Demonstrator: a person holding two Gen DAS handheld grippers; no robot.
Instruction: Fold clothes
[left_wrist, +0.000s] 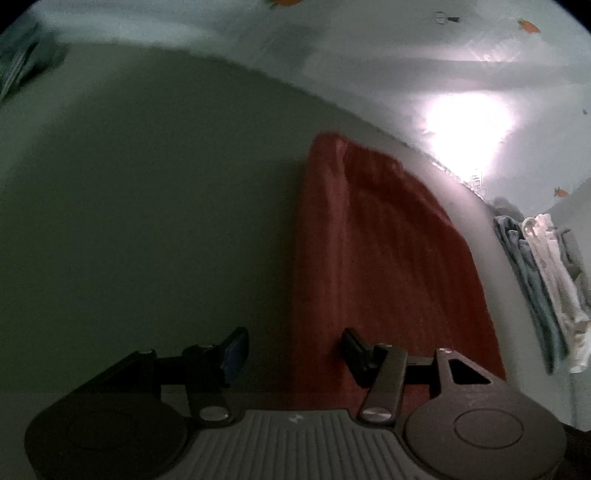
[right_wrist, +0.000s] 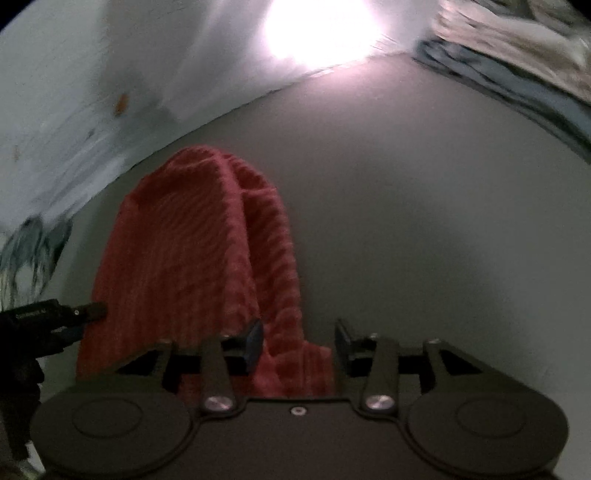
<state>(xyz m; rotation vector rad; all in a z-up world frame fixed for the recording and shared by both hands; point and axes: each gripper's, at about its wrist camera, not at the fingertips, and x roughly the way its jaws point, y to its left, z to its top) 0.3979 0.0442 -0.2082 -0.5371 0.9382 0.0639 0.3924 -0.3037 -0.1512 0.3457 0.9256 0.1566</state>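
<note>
A red ribbed cloth lies folded lengthwise on the grey table. It also shows in the right wrist view, with a raised fold running along it. My left gripper is open and empty, its jaws astride the cloth's left edge at the near end. My right gripper is open, with the cloth's near right corner lying between its jaws. The left gripper's finger shows at the cloth's left edge in the right wrist view.
A stack of folded blue and white clothes sits at the table's right side, also at the right wrist view's top right. A pale wall with a bright glare runs behind the table. Dark cloth lies far left.
</note>
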